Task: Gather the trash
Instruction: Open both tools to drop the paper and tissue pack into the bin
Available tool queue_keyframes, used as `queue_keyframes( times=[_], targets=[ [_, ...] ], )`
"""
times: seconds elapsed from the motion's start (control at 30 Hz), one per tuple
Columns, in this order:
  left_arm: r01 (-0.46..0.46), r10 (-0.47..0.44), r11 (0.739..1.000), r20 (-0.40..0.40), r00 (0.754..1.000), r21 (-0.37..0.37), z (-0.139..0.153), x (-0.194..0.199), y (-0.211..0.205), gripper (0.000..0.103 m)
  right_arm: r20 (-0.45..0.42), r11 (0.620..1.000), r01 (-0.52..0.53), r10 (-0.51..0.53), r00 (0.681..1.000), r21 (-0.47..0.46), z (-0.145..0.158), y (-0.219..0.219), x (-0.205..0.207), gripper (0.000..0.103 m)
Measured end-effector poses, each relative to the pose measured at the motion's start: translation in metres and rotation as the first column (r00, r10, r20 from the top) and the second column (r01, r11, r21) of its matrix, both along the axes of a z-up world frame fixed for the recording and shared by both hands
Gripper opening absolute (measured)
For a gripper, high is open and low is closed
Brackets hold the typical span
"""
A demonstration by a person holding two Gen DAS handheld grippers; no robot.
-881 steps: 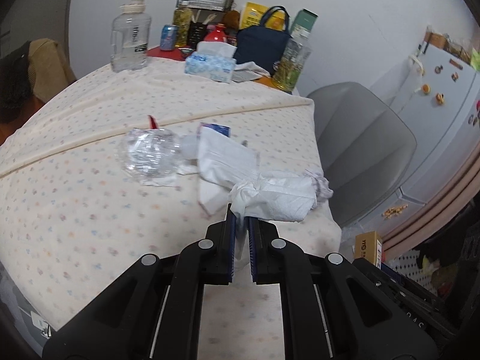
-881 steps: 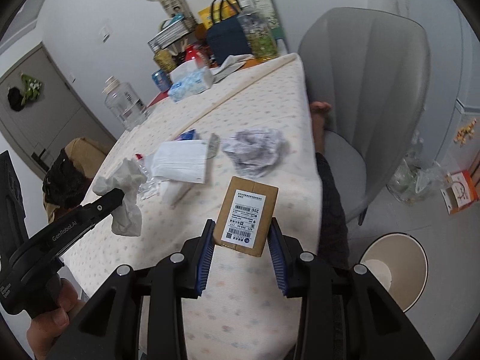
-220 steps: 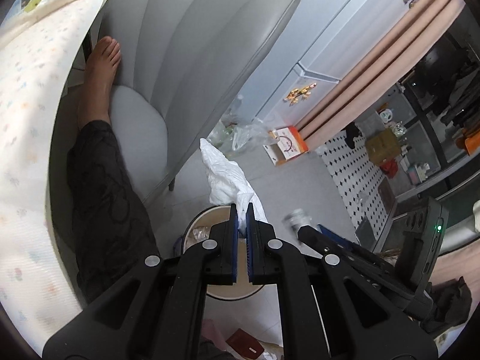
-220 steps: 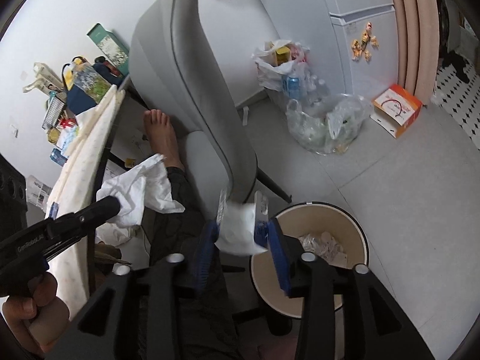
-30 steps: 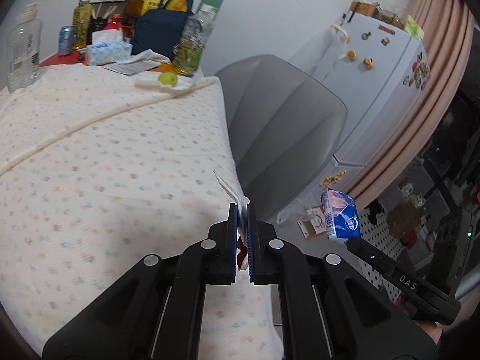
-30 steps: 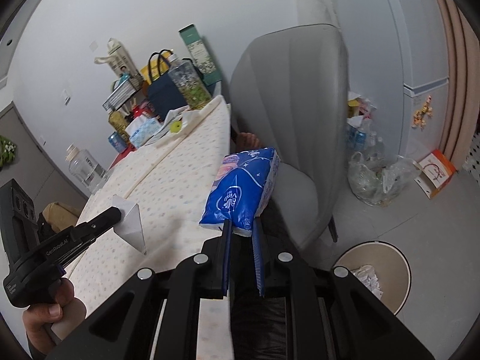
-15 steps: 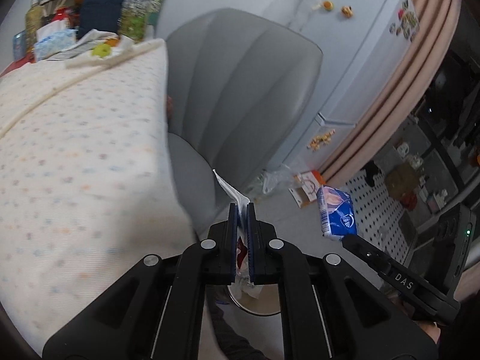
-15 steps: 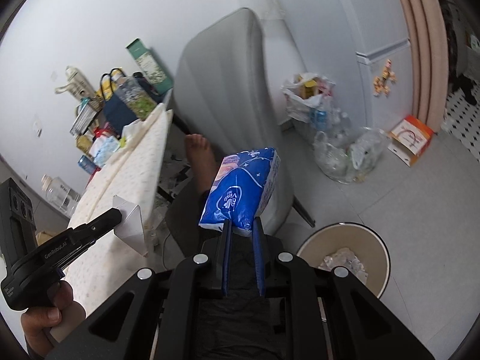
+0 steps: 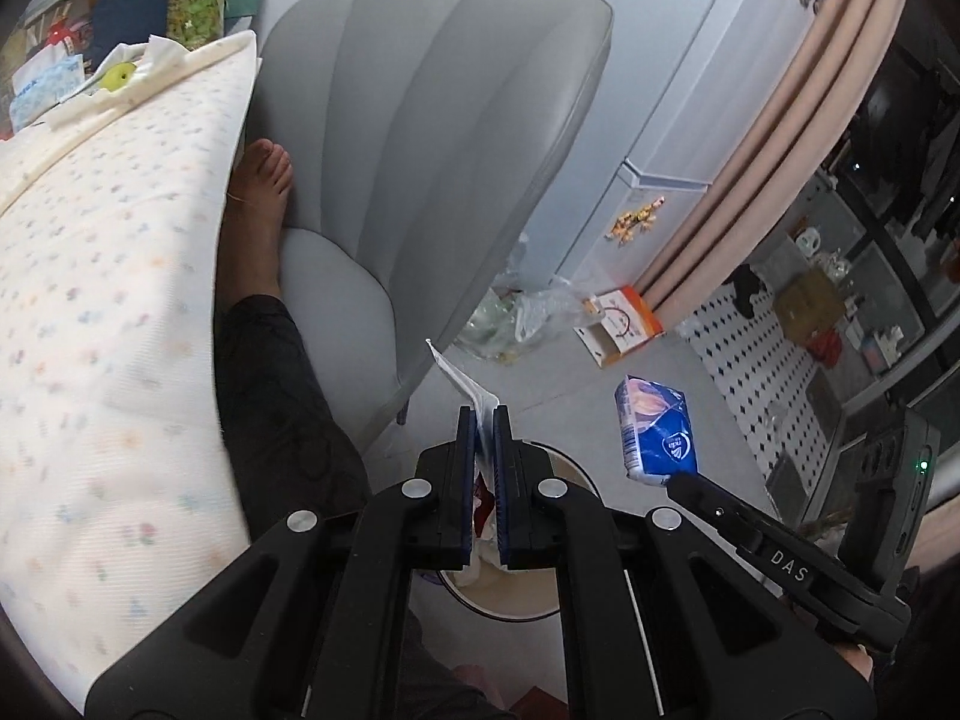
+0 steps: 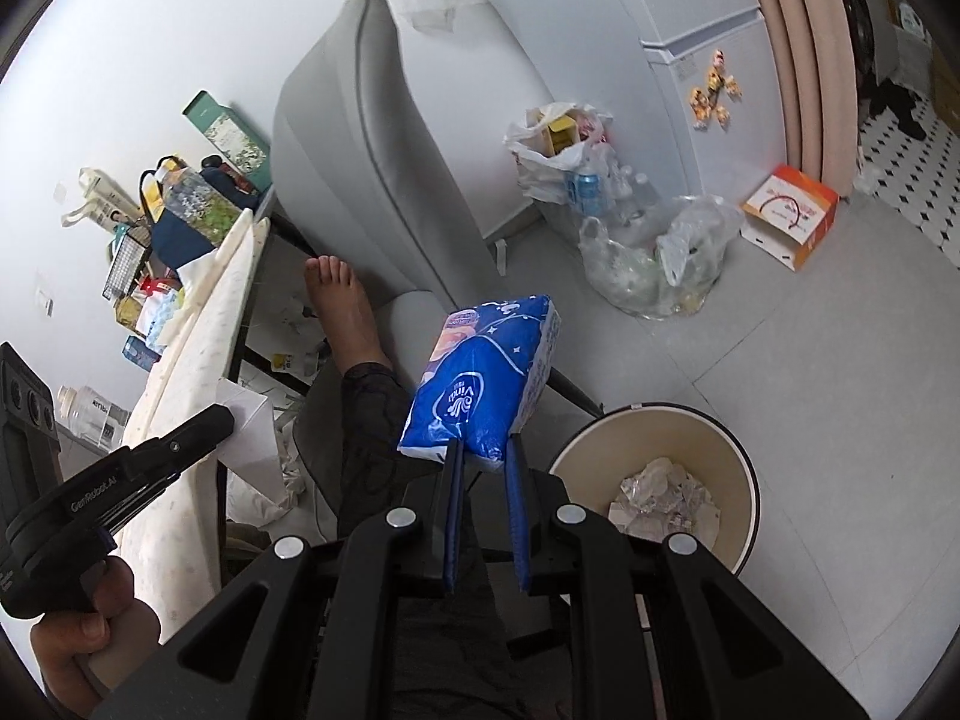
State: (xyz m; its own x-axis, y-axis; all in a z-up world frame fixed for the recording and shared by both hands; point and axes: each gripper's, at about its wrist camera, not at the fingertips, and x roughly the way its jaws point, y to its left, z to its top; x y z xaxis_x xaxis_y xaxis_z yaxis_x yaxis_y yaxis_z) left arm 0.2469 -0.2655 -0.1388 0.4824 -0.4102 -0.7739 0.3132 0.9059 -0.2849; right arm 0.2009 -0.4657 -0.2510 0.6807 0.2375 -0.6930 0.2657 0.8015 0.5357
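Right gripper (image 10: 483, 468) clamps blue pack (image 10: 480, 384), bin (image 10: 654, 480) just right and below; left gripper (image 9: 485, 420) pinches white wrapper (image 9: 465, 381) directly over bin, nearer drop.

left hand-held gripper (image 9: 481, 420): clamped | right hand-held gripper (image 10: 483, 450): clamped, angled down

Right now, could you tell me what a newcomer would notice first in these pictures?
Probably the blue pack pinched in the right gripper, left of the bin on the floor. Next, the white wrapper clamped in the left gripper, with a grey chair behind it.
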Motion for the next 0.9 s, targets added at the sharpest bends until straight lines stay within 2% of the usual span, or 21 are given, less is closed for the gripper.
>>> queue_keyframes(
  times=[0.03, 0.13, 0.17, 0.2, 0.47, 0.8, 0.83, 0.87, 0.9],
  targets=[
    [0.002, -0.002, 1.000, -0.004, 1.000, 0.002, -0.002, 0.000, -0.001, 0.006, -0.002, 1.000, -0.003, 0.003, 1.000, 0.003, -0.002, -0.001, 0.000, 0.015],
    [0.002, -0.002, 1.000, -0.010, 1.000, 0.001, -0.003, 0.000, -0.001, 0.006, -0.021, 1.000, -0.003, 0.004, 1.000, 0.025, -0.007, -0.003, 0.003, 0.026],
    [0.003, -0.003, 1.000, -0.011, 1.000, 0.001, -0.003, 0.000, -0.001, 0.006, -0.025, 0.999, 0.005, -0.004, 1.000, 0.038, -0.008, -0.005, 0.003, 0.047],
    [0.004, -0.004, 1.000, -0.012, 1.000, 0.001, -0.003, 0.001, -0.001, 0.006, -0.020, 0.999, 0.021, -0.020, 1.000, 0.041, -0.009, -0.008, 0.001, 0.056],
    [0.051, -0.051, 0.999, -0.042, 0.998, 0.004, -0.015, 0.002, -0.013, 0.006, -0.010, 0.996, 0.072, -0.072, 0.997, 0.055, -0.007, -0.028, -0.015, 0.057],
    [0.172, -0.175, 0.985, -0.129, 0.976, -0.029, -0.041, -0.001, -0.068, 0.008, -0.003, 0.985, 0.167, -0.167, 0.986, 0.042, 0.000, -0.067, -0.044, 0.059],
    [0.181, -0.184, 0.983, -0.140, 0.973, -0.031, -0.045, -0.001, -0.073, 0.017, -0.005, 0.984, 0.175, -0.175, 0.985, 0.042, -0.001, -0.071, -0.046, 0.059],
    [0.191, -0.194, 0.981, -0.151, 0.969, -0.034, -0.047, -0.001, -0.076, 0.046, -0.008, 0.982, 0.184, -0.184, 0.983, 0.045, -0.002, -0.075, -0.049, 0.059],
    [0.195, -0.200, 0.980, -0.154, 0.968, -0.044, -0.048, -0.002, -0.079, 0.062, -0.009, 0.981, 0.189, -0.189, 0.982, 0.051, -0.003, -0.077, -0.050, 0.059]
  ],
)
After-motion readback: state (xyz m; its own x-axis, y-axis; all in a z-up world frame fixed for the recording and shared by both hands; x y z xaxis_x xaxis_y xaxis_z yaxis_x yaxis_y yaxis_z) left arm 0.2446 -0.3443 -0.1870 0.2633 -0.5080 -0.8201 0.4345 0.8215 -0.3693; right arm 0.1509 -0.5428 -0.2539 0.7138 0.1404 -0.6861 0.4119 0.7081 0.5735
